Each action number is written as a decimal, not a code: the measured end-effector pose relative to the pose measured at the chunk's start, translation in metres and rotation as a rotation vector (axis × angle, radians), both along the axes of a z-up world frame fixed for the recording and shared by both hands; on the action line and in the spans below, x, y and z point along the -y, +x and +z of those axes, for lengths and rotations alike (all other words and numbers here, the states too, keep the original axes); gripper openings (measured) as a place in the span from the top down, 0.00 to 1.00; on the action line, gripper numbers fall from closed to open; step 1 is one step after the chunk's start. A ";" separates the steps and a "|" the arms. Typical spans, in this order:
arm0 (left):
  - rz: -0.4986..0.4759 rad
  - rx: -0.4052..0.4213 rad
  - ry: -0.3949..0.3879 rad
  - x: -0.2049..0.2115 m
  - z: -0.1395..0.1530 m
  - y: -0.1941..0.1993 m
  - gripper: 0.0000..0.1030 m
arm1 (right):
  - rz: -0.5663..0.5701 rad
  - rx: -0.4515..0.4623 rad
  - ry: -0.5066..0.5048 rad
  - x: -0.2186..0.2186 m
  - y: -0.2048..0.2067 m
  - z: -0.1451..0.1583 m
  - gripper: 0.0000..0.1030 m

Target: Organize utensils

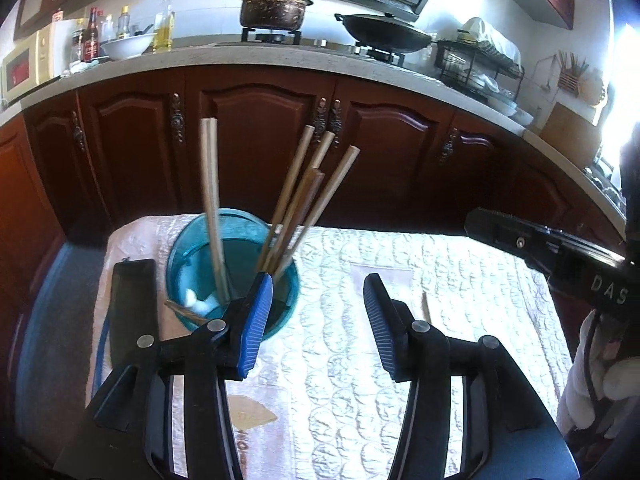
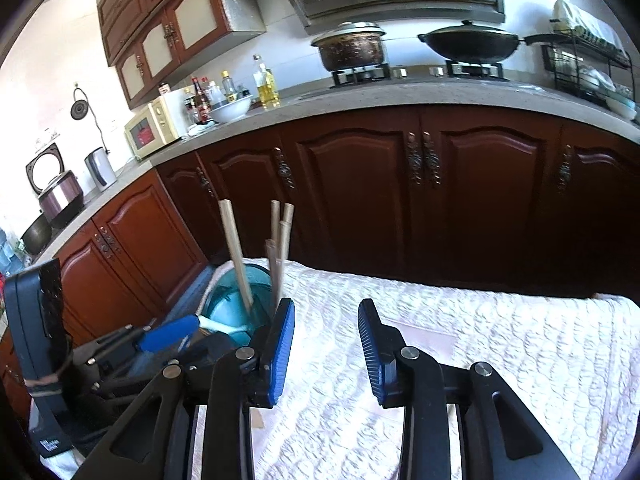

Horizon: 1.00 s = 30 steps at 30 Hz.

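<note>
Quilted cloth [image 1: 360, 280], chopsticks [image 1: 212, 200] in teal cup [image 1: 192, 248], left gripper [image 1: 318, 320] and right gripper [image 2: 326, 344] both apart, empty, loose chopstick [image 1: 426, 307] only in left view

Your left gripper's finger [image 1: 256, 320] hides the blue cup's [image 1: 188, 248] near rim, and at three o'clock the other gripper [image 1: 560, 252] runs off-frame.

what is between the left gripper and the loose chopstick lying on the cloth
Nothing visible. The left gripper is open and empty over bare white cloth; the loose chopstick lies just beside its right finger, well apart from the blue cup.
</note>
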<state>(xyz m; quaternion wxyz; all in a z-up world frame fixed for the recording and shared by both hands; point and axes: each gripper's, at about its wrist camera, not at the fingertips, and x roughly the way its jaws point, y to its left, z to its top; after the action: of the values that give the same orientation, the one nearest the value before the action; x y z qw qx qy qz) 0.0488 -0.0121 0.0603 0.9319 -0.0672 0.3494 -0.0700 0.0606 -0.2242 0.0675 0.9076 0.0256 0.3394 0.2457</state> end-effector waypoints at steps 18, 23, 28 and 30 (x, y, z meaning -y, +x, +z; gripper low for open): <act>-0.119 -0.089 -0.008 0.046 -0.034 0.008 0.54 | -0.130 -0.164 -0.059 0.086 -0.003 -0.071 0.67; -0.144 -0.154 -0.018 0.054 -0.057 0.015 0.54 | -0.162 -0.254 -0.058 0.102 0.009 -0.109 0.67; -0.156 -0.198 -0.024 0.062 -0.074 0.019 0.54 | -0.180 -0.323 -0.062 0.106 0.026 -0.144 0.68; -0.168 -0.210 -0.018 0.066 -0.080 0.020 0.54 | -0.190 -0.359 -0.050 0.106 0.037 -0.158 0.73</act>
<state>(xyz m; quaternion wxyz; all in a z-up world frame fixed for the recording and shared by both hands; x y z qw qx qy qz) 0.0692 -0.0783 -0.0193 0.8805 -0.0532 0.4486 -0.1435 0.0980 -0.3301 -0.0905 0.8518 0.0784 0.4980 0.1420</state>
